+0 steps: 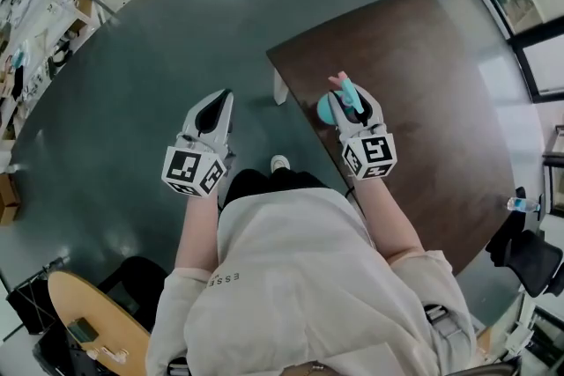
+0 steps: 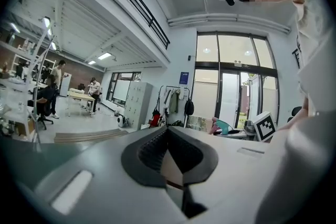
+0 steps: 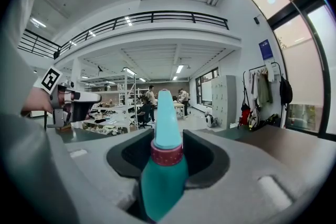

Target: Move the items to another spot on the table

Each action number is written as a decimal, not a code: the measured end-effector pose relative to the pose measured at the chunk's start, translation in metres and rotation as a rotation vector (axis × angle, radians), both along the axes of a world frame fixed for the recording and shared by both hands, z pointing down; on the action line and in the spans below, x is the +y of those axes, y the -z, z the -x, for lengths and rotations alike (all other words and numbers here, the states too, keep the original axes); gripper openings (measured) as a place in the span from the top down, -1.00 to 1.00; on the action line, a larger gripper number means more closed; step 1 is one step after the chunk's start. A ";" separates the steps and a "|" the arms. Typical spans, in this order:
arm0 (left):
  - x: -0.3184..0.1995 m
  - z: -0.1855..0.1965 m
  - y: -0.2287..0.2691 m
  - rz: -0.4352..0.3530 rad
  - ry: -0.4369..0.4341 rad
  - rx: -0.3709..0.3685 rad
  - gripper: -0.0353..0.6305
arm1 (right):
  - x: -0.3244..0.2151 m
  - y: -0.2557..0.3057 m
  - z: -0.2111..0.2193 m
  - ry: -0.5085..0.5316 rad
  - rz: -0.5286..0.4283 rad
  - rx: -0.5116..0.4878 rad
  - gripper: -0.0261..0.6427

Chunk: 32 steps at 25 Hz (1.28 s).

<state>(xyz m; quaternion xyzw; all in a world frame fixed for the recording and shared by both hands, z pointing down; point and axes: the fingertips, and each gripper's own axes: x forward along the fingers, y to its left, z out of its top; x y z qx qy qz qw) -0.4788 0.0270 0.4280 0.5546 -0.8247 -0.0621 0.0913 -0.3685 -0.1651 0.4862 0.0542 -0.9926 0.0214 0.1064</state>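
Right gripper (image 1: pixel 351 101) pinches a teal bottle (image 3: pixel 164 176) above the dark brown table (image 1: pixel 432 92), near its edge. Left gripper (image 1: pixel 218 106), fingers pressed together on nothing, hangs over the grey-green floor (image 1: pixel 123 75). Open hall: mezzanine railing (image 3: pixel 131 21), lockers (image 2: pixel 137 102), glass doors (image 2: pixel 231 92).

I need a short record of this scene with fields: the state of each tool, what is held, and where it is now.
Left tool: jaws together, nothing between them, over the floor
Right tool: closed on the bottle
Held thing: teal body, pink collar, pale blue pointed cap
Place: above the dark table, near its left corner
Contact with table: cannot tell
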 end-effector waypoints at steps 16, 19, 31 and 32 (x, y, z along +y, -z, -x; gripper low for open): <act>-0.126 0.153 -0.021 0.043 -0.473 0.056 0.86 | -0.053 -0.007 0.098 -0.425 -0.008 0.037 0.44; -0.147 0.166 -0.024 0.055 -0.546 0.054 0.86 | -0.066 -0.013 0.100 -0.507 -0.010 0.031 0.44; -0.207 0.152 -0.073 0.055 -0.755 0.072 0.86 | -0.109 -0.047 0.098 -0.648 -0.086 0.000 0.45; -0.209 0.149 -0.075 0.053 -0.763 0.074 0.86 | -0.110 -0.050 0.097 -0.650 -0.086 0.001 0.45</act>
